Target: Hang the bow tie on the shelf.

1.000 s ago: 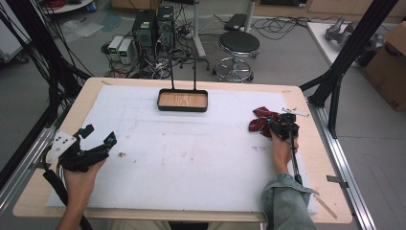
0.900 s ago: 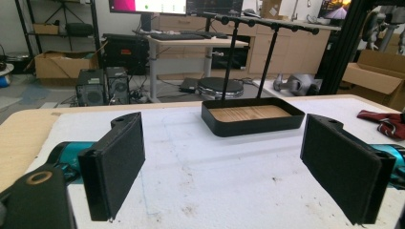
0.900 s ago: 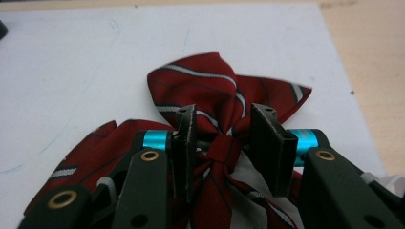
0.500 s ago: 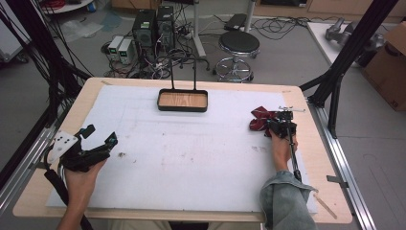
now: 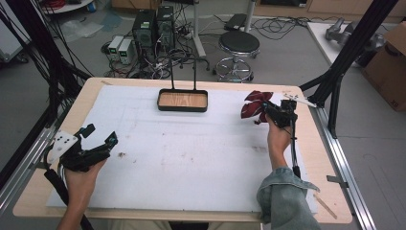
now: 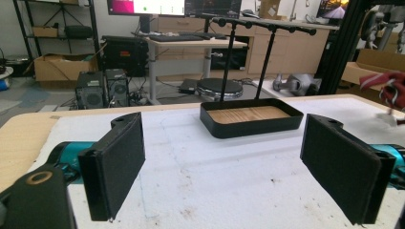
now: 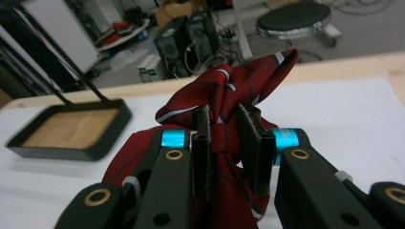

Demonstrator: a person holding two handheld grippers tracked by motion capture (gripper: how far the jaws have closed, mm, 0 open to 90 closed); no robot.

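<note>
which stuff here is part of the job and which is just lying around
In use:
- dark red striped necktie, clamped in the right gripper
- black tray with wooden floor and rail stand, probably the tie's destination
- left gripper, open, idle

Lying about:
- black round stool
- computer towers on the floor
- cardboard box

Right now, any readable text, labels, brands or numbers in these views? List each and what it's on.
None can be read.
Monitors behind the table, left gripper view: lit screens, content too blurred to read.
Cardboard box at right, high view: a small dark mark, too small to read.
Computer towers on the floor: no legible label.
Red striped tie, black tray, both grippers: no print visible.
</note>
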